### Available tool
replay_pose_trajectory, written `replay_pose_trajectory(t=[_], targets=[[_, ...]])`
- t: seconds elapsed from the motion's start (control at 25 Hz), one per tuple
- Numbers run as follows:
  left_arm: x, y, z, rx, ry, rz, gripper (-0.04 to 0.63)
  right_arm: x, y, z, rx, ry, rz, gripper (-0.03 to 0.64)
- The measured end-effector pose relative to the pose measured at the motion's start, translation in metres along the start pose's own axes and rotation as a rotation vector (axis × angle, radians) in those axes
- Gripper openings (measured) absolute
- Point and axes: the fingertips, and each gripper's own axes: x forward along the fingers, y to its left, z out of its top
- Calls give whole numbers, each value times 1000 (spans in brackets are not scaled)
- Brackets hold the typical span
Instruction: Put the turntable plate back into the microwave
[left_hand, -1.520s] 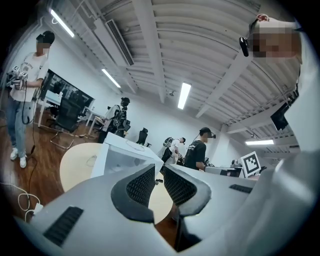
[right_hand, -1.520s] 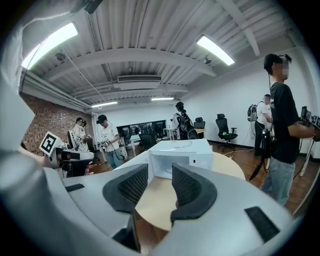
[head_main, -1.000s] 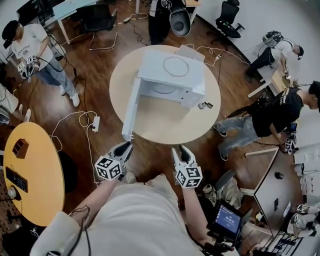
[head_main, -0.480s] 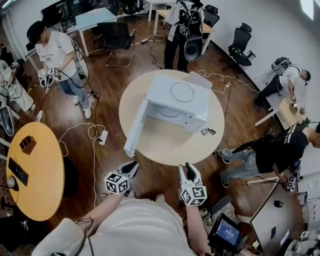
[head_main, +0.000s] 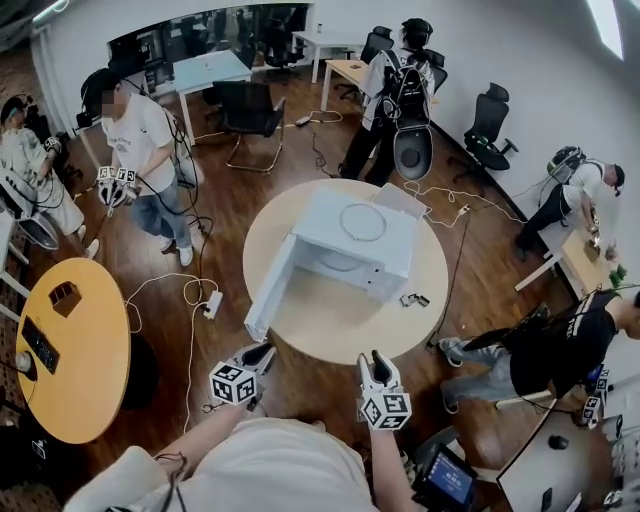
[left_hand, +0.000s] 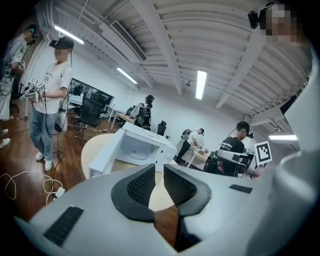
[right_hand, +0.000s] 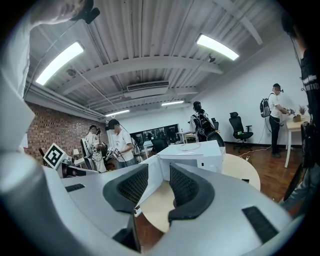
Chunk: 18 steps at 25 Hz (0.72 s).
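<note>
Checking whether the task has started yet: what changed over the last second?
Nothing was taken hold of or let go. The left gripper and right gripper remain empty at the near edge of the table; only the head view tipped up. The microwave door stays open, the turntable plate still on its top.

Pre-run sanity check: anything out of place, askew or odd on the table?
Yes. The turntable plate lies flat on top of the microwave instead of inside it, and the door stands wide open. A small dark item, too small to identify, lies loose on the table beside the microwave.
</note>
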Motion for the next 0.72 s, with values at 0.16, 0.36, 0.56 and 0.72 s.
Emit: replay_pose_trajectory(t=[0.16,0.36,0.56,0.72], targets=[[3,-10,7,13,-7,11,43,-3,-16,-6,72,-6,-6,132],[-4,-11,0,29,2,30,43,-4,-19,-16,100,-7,6,132],[-4,-7,-14,15,31,45,43,-4,-27,-35,141,-1,-15,132],[-4,-8,-17,18,38,47,43,-9,-23,-49,148,42,-7,132]])
